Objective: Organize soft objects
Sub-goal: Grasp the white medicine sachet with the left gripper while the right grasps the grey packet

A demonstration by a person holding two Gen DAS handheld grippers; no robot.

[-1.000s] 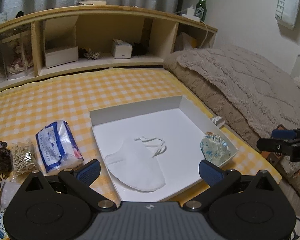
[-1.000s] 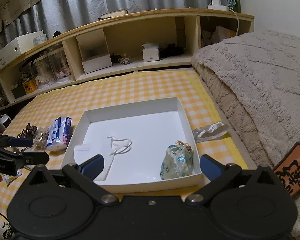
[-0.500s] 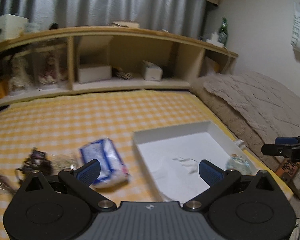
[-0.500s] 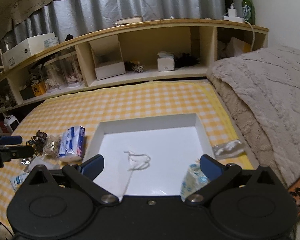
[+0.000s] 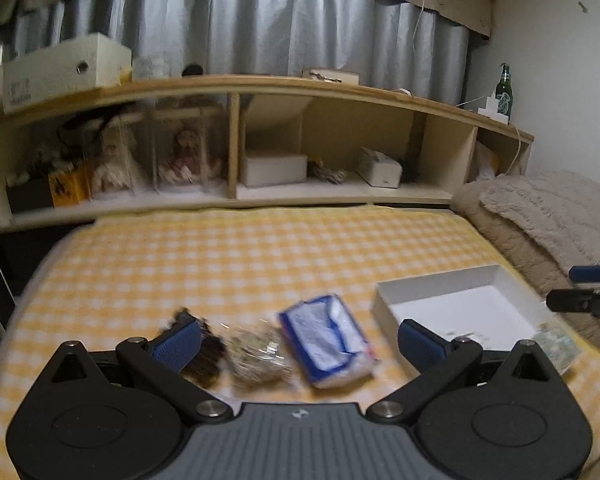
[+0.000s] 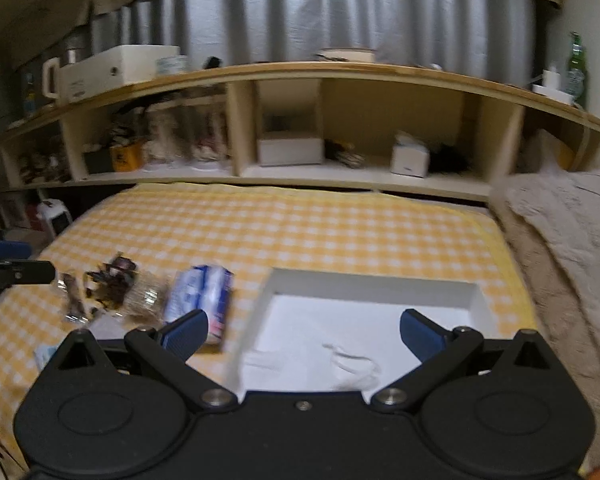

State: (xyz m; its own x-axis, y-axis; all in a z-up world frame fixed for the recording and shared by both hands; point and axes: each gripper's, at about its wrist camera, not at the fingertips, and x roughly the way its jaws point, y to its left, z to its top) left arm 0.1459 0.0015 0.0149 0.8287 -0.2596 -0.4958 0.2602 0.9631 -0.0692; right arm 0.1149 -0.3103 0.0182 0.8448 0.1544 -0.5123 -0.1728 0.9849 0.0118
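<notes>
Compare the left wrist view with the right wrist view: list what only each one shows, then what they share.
Only the left wrist view shows the patterned pouch by the white tray's near right corner and the right gripper at its right edge.

Only the right wrist view shows the white mask lying inside the tray and the left gripper at its left edge.

Both show the white tray, the blue tissue pack left of it, the yellow checked cloth and the green bottle.

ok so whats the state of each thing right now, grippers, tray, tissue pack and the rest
left gripper: open, empty
right gripper: open, empty
white tray: open-topped, on the checked cloth
white mask: lying inside the tray
tissue pack: lying on the cloth, outside the tray
patterned pouch: mostly hidden by the left gripper
green bottle: upright on the shelf
</notes>
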